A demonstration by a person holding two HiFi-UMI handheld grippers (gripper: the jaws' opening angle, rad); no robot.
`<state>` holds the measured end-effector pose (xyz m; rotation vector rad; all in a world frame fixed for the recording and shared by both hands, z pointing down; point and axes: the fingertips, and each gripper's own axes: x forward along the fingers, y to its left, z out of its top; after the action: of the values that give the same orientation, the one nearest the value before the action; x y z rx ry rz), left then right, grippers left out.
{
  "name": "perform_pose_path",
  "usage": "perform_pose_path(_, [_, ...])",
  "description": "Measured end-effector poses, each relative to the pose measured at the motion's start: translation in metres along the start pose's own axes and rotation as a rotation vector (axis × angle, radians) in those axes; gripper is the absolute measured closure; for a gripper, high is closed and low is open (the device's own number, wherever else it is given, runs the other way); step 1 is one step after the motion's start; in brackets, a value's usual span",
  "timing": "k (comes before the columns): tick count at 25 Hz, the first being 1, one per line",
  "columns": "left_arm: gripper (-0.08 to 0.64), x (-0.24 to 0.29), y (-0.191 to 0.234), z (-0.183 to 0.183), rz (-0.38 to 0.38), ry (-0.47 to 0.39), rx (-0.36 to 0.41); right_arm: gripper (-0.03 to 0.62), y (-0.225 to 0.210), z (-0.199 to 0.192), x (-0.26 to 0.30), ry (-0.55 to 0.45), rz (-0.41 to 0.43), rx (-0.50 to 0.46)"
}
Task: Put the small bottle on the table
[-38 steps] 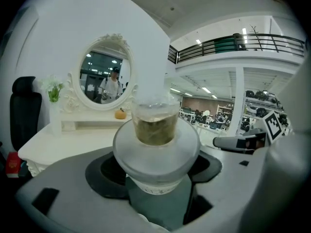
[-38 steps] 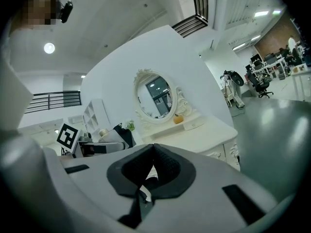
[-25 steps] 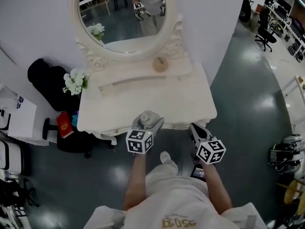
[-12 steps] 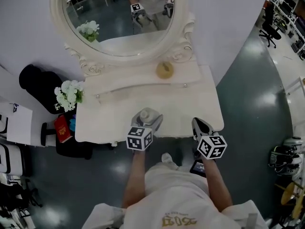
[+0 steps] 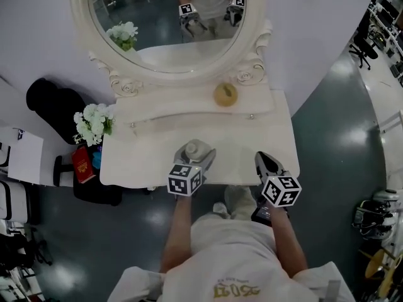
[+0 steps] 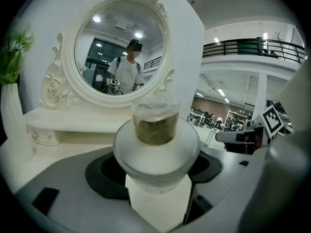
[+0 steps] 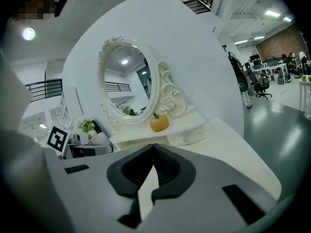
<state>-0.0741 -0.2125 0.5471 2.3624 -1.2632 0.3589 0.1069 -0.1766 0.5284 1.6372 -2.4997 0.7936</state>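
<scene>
A dark, glossy floor [image 5: 334,137] surrounds a white counter [image 5: 141,156] that stands against a white wall, with an oval mirror [image 5: 167,24] rising above its raised back shelf [image 5: 176,106]. In the head view an orange pumpkin [image 5: 225,94] sits on that shelf toward the right, and white flowers [image 5: 93,121] stand off the counter's left edge. The left tongs [image 5: 196,155] hang over the near edge, pinching the small bottle [image 5: 192,146]; whether it touches the top cannot be told. The right tongs [image 5: 267,163] sit at the near right corner. The left gripper view shows the frosted bottle upright, clamped between the widely set jaws, its clear cap toward the mirror. The right gripper view shows jaws pressed together, tips touching, with nothing between them.
</scene>
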Motion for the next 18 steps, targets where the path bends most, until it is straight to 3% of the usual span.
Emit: perform_pose_path(18, [0.21,0.033,0.037,-0.01,0.052,0.067,-0.021,0.58,-0.008,-0.007,0.06,0.078,0.063,-0.013])
